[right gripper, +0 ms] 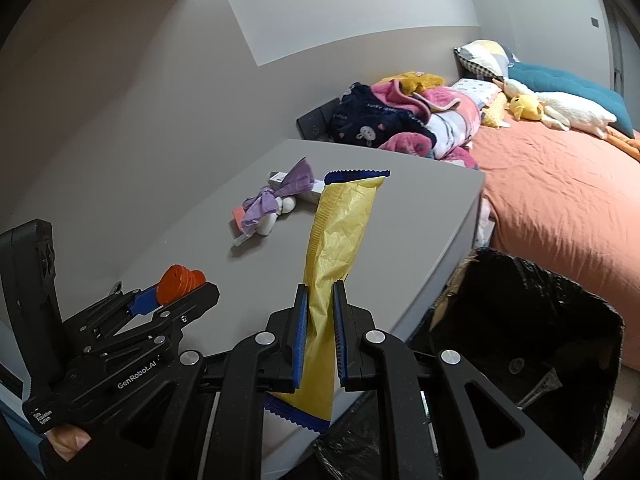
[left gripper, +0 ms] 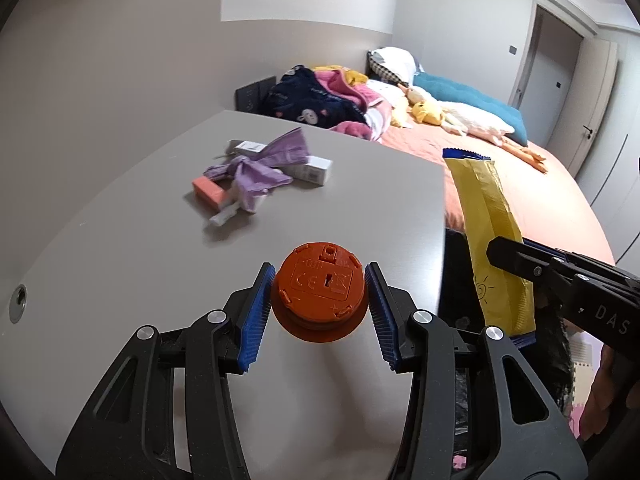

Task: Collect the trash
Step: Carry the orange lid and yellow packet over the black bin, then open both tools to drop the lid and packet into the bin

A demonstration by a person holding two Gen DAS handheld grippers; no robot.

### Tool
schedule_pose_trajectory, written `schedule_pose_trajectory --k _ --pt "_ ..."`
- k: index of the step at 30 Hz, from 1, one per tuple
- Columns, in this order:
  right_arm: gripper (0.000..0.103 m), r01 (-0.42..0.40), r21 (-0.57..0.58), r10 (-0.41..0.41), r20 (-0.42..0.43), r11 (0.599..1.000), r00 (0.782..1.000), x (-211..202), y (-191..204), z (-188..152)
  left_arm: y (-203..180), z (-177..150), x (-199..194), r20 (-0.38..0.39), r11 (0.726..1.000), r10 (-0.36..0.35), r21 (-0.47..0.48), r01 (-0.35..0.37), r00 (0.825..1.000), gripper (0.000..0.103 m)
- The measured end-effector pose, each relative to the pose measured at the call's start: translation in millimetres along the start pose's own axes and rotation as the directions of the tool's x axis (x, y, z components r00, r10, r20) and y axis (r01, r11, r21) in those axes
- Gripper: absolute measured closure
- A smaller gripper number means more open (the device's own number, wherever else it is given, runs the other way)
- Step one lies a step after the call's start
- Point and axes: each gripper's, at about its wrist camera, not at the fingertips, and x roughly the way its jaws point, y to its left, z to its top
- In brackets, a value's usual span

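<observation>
**Both grippers loaded beside the bin**

Here we are working at the grey table (right gripper: 420,216), its right edge just above the black-lined bin (right gripper: 528,320). Our right gripper (right gripper: 320,320) is clamping the upright yellow wrapper (right gripper: 340,232) near that edge. Our left gripper (left gripper: 320,304) is pinching the orange cap (left gripper: 320,296). Purple scraps (left gripper: 256,168) are lying toward the far edge.

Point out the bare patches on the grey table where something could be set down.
Bare: the grey table between the orange cap and the purple wrapper pile, and its left side by the round hole. Crowded: the pile itself.
</observation>
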Motion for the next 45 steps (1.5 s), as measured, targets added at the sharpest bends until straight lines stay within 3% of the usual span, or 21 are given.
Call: schedule_pose_trajectory --k 24,45 --pt "0.089 0.086 0.089 -0.09 0.054 0.992 0.994 -57 -67 -20 -81 -1 2 -0.013 0.989 -0.093 0.112 0.094 0.996 0.057" --pt "0.089 0.197 0.198 -0.213 0.064 0.96 0.975 -90 -135 -32 -154 -3 26 -0.089 0.948 -0.218 0.219 0.232 0.972 0.057"
